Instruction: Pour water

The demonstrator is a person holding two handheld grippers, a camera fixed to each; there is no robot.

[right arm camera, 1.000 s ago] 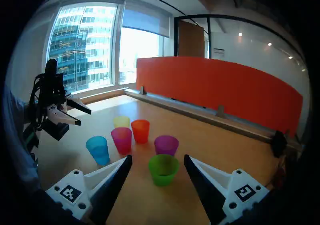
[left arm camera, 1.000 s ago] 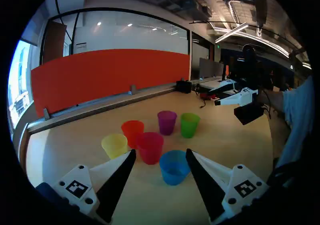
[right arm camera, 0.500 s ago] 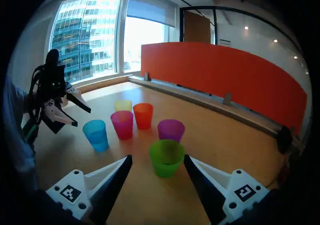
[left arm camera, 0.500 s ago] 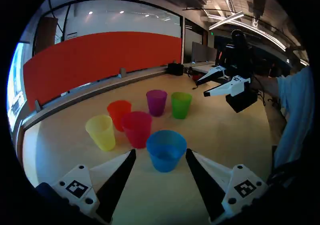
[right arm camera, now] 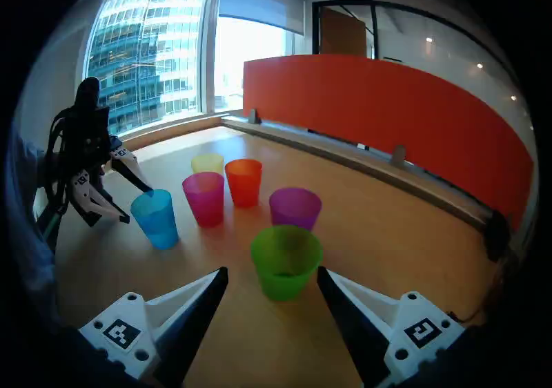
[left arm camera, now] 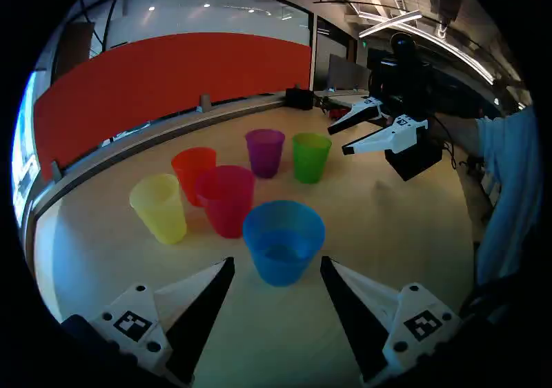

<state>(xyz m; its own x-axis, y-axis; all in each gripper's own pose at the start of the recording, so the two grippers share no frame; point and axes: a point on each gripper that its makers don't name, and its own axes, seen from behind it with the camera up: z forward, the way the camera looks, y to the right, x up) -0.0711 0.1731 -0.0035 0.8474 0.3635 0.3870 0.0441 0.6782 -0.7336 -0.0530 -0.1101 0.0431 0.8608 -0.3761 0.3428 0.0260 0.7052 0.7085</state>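
1. Now both are open: the left claw [left arm camera: 276,260] has the blue cup [left arm camera: 283,239] just ahead of its fingertips, seemingly untouched. The right claw [right arm camera: 271,270] faces the green cup [right arm camera: 286,250] the same way.
2. Closing off-centre or too hard could, I judge, tip or squash a cup and spill its contents.
3. Compared with a second ago, both cups loom nearer to their claws.
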